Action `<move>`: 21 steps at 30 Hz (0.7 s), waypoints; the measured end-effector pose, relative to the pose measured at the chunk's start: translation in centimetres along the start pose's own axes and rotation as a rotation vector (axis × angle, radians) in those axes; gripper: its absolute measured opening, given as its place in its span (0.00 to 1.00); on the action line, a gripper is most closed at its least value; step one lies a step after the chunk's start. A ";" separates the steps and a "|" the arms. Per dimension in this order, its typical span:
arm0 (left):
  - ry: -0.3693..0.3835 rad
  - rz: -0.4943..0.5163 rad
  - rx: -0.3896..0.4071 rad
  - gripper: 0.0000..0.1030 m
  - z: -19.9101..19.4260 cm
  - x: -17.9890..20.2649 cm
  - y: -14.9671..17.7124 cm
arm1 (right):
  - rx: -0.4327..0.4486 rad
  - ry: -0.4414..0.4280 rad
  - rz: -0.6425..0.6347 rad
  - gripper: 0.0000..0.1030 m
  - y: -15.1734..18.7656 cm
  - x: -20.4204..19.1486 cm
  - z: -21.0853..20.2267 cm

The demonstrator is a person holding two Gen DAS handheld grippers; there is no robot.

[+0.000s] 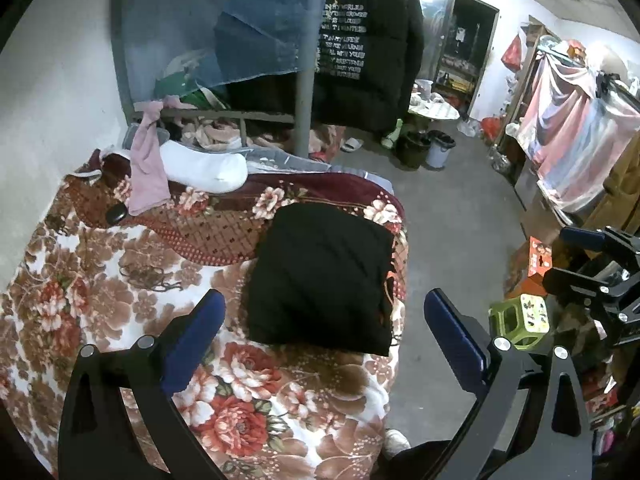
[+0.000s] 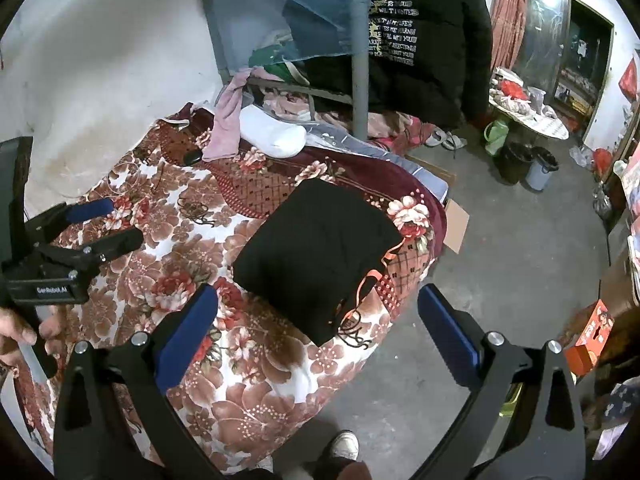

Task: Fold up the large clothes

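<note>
Off to the left of my tongs, a pink cloth (image 1: pixel 146 168) hangs over a white pillow (image 1: pixel 206 168) at the far end of the bed, with a small dark object (image 1: pixel 116 213) lying just below the cloth on the floral blanket (image 1: pixel 120 280). My left gripper (image 1: pixel 320 340) is held above that blanket with its blue-padded fingers spread wide and nothing between them. Straight ahead of it, framed by the two fingers, the black garment (image 1: pixel 322 276) lies folded into a neat rectangle near the bed's right edge, apart from both tools. My right gripper (image 2: pixel 316 334) is likewise wide apart and empty, its left finger over the blanket and its right finger over the bare concrete floor (image 2: pixel 520 260); the folded piece sits just beyond its tips. Behind the bed, a black jacket with white lettering (image 1: pixel 368 40) hangs beside a grey post (image 1: pixel 306 92). Farther right stand two bins (image 1: pixel 426 148) on the floor, and at the far right a green stool (image 1: pixel 520 320) beside an orange box (image 1: pixel 540 260).
</note>
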State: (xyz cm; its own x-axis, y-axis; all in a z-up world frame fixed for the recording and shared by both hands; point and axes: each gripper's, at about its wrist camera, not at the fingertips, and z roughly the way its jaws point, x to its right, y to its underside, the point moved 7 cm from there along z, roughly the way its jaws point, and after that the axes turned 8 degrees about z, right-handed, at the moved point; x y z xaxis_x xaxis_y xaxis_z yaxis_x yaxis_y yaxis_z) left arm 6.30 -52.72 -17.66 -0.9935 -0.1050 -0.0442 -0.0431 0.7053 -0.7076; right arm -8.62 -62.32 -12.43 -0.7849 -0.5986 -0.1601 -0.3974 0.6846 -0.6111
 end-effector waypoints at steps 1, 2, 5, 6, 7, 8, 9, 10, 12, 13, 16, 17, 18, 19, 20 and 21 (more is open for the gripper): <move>-0.009 0.004 0.001 0.95 -0.1 -0.1 0.0 | 0.000 -0.001 0.004 0.95 0.1 0.1 -0.1; -0.016 0.004 0.002 0.95 -0.2 -0.3 0.0 | 0.002 -0.003 0.008 0.95 0.2 0.0 -0.1; -0.030 0.006 0.001 0.95 -0.5 -0.6 -0.2 | 0.003 -0.008 0.023 0.95 0.1 0.3 -0.4; -0.041 0.010 0.000 0.95 -0.5 -0.8 -0.3 | 0.004 -0.011 0.026 0.95 0.0 0.4 -0.5; -0.044 0.012 0.000 0.95 -0.6 -0.8 -0.3 | 0.005 -0.011 0.027 0.95 0.0 0.6 -0.5; -0.047 0.016 0.000 0.95 -0.6 -0.9 -0.4 | 0.004 -0.012 0.028 0.95 -0.4 0.7 -0.4; -0.050 0.016 0.001 0.95 -0.7 -1.0 -0.5 | 0.003 -0.015 0.032 0.95 -0.4 0.9 -0.4; -0.049 0.014 0.002 0.95 -0.7 -1.0 -0.6 | -0.001 -0.018 0.036 0.95 -0.5 1.0 -0.3; -0.029 0.024 0.010 0.95 -0.8 -0.8 -0.7 | -0.010 -0.022 0.041 0.95 -0.7 1.2 0.0; -0.024 0.033 0.009 0.95 -0.7 -0.6 -0.8 | -0.012 -0.023 0.040 0.95 -0.9 1.3 0.1; -0.016 0.032 0.011 0.95 -0.6 -0.2 -0.9 | -0.019 -0.025 0.036 0.95 -0.8 1.3 0.3; -0.016 0.029 0.012 0.95 -0.6 -0.1 -0.9 | -0.021 -0.027 0.036 0.95 -0.9 1.3 0.3; -0.014 0.026 0.011 0.95 -0.5 -0.1 -0.9 | -0.024 -0.029 0.037 0.95 -0.9 1.3 0.4; -0.009 0.024 0.011 0.95 -0.4 0.0 -0.8 | -0.026 -0.030 0.038 0.95 -1.0 1.3 0.5; -0.014 0.024 0.012 0.95 -0.4 0.1 -0.8 | -0.027 -0.030 0.036 0.95 -0.9 1.3 0.5; -0.020 0.024 0.011 0.95 -0.4 0.2 -0.7 | -0.027 -0.029 0.035 0.95 -1.0 1.3 0.5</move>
State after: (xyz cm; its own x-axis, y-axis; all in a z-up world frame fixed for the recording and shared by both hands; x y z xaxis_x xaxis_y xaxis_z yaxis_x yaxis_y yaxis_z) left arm 6.12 -52.96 -16.84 -0.9920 -0.1017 -0.0753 -0.0176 0.7000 -0.7139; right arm -9.00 -63.97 -12.42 -0.7849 -0.5852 -0.2035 -0.3825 0.7160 -0.5840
